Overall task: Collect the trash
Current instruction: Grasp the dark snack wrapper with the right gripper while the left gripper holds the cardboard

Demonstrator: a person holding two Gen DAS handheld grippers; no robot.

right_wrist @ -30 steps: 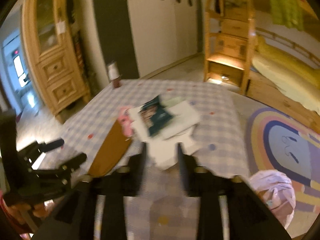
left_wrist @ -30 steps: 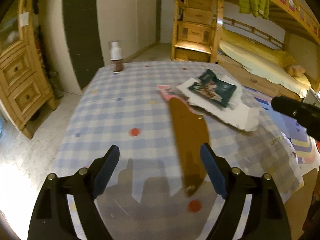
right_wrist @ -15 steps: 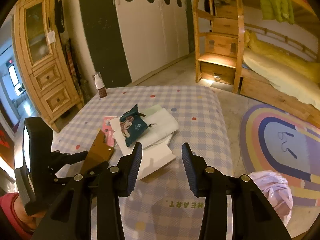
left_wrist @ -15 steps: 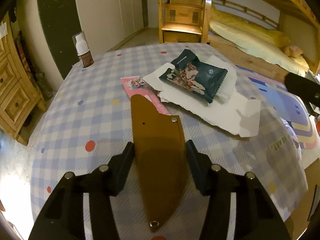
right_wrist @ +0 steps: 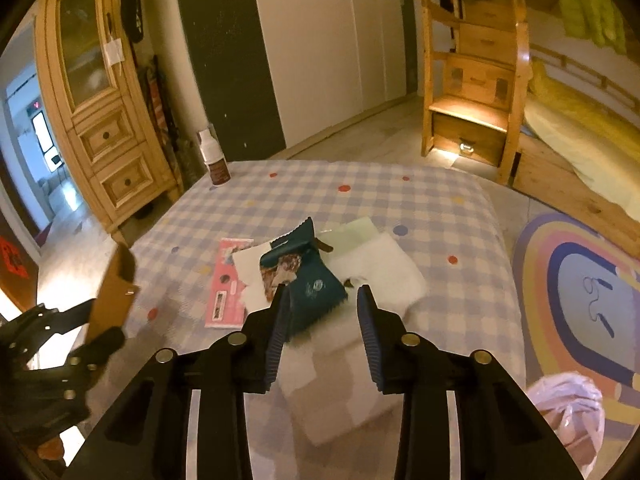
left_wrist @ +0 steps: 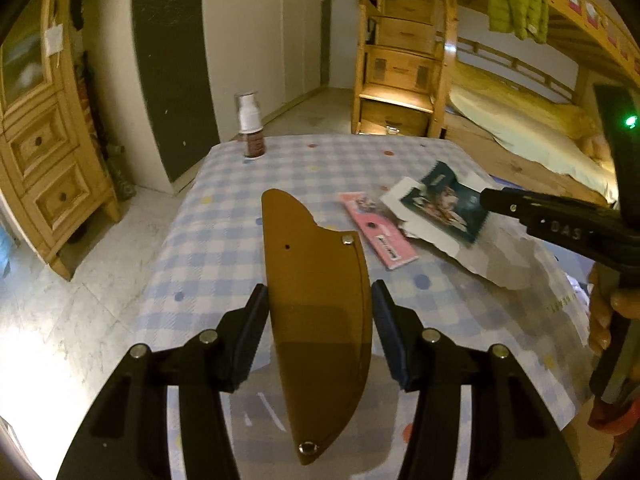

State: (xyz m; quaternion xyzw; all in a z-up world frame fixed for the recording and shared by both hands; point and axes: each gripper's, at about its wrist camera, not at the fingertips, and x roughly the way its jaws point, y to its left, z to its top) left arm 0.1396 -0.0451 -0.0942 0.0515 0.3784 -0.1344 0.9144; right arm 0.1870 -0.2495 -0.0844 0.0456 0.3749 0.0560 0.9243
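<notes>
Checked blue-white cloth w/ coloured dots over the table [right_wrist: 400, 200], filling most of both views. On it, toward the right side, a crumpled white paper sheet [right_wrist: 384, 272], w/ the dark teal snack wrapper [right_wrist: 316, 284] lying on top, partly curled. Just left of the paper, flat on the cloth: pink packet [right_wrist: 228, 284]. At the far left corner, upright: small pump bottle w/ white cap [left_wrist: 251, 128]. Off the table edge at lower right, on the rug: pale plastic bag [right_wrist: 568, 404].

Left gripper [left_wrist: 318, 312]: clamped on a brown curved flat piece [left_wrist: 320, 300], pads against both edges, piece raised off the cloth and sticking out fwd past the tips.

Right gripper [right_wrist: 322, 312]: jaws just been closing, now narrow but not shut. Teal wrapper's near corner against the left pad; other pad clear of it, over the white paper. No firm grip visible.
</notes>
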